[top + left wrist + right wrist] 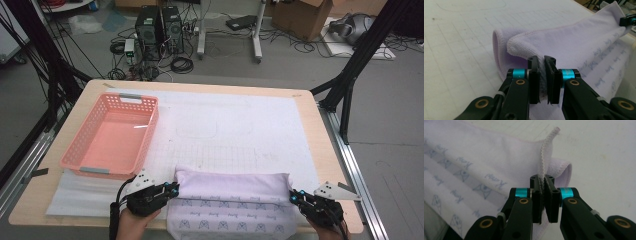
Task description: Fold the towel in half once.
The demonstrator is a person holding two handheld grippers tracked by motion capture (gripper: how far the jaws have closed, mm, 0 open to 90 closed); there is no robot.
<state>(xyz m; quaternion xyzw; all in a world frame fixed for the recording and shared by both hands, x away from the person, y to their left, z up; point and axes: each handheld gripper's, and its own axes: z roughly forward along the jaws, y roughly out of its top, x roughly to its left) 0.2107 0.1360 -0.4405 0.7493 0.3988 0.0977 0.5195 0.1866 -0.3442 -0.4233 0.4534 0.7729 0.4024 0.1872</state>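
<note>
A pale lilac towel (232, 187) with a printed pattern lies at the table's near edge, its far part rolled over toward me in a fold. My left gripper (172, 189) is shut on the towel's left corner; in the left gripper view the cloth (564, 42) is pinched between the black jaws of the left gripper (542, 61). My right gripper (293, 196) is shut on the right corner. In the right gripper view the stitched hem (546, 150) stands up out of the right gripper (542, 180). Both hands come in from the bottom edge.
An empty pink plastic basket (80, 162) stands on the left of the table. A white gridded mat (235, 125) covers the wooden tabletop (330, 155). Computers, cables and boxes lie on the floor beyond the far edge.
</note>
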